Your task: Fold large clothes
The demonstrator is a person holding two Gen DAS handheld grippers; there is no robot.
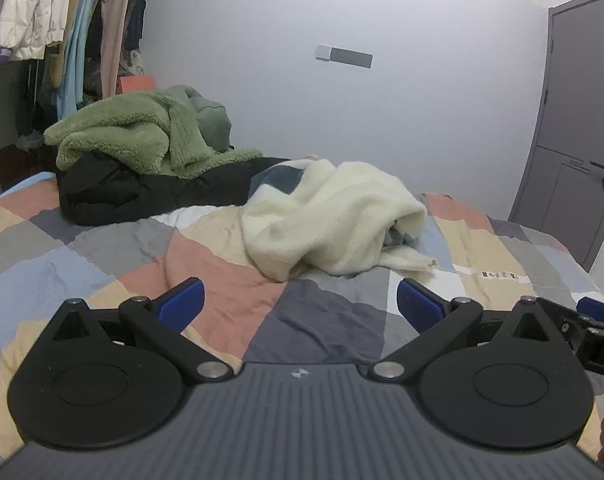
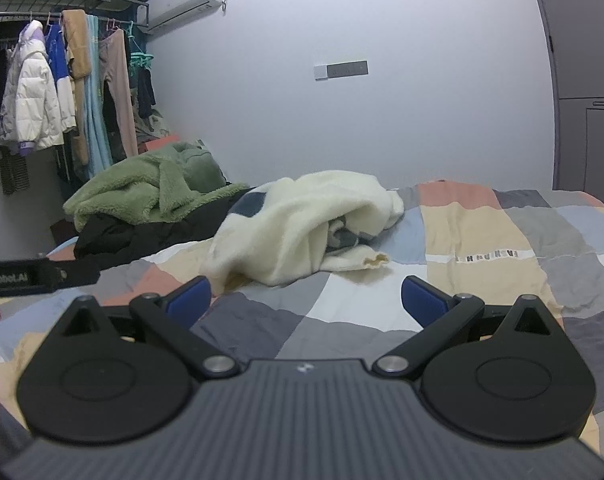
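I see the big patchwork bed point(image 1: 222, 276); the cream sweater point(image 1: 326, 216) lies crumpled in its middle. My left gripper point(image 1: 300, 300) and right gripper point(image 2: 306, 298) hover level above the bed's near edge, both wide apart, holding nothing

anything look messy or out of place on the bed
Yes: a cream fleece garment lies crumpled mid-bed, unfolded, one cuff trailing. Behind it a green fleece is heaped on a black coat. Nothing looks damaged.
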